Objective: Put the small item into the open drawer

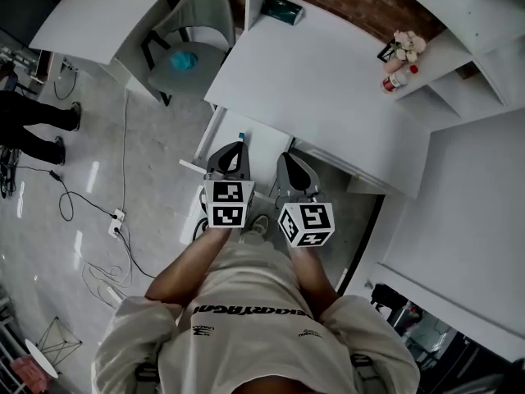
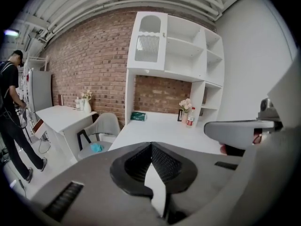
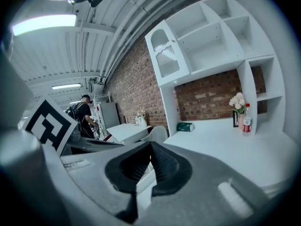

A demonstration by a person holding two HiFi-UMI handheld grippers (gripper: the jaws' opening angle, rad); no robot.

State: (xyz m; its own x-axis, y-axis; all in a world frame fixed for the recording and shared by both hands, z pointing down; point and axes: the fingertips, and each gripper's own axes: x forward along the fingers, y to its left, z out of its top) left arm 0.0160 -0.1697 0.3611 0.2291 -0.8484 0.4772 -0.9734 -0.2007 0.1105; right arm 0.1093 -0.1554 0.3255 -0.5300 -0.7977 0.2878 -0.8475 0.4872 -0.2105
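Shows the small item (image 1: 241,136), tiny and blue-topped, inside the open drawer (image 1: 199,154) below the desk's (image 1: 328,89) front edge. Shows left gripper (image 2: 151,146) and right gripper (image 3: 150,145) with jaws pressed together, holding nothing.

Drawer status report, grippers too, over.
Left gripper shut, empty. Right gripper shut, empty. Drawer open under the desk, small blue item inside. No obstruction seen.

Upside-down print on the shirt (image 1: 254,290) is unreadable.

White drawer (image 1: 258,131), white desk (image 1: 328,97), red-brick wall (image 2: 94,65) — teal box (image 1: 283,8), grey chair (image 1: 205,11)
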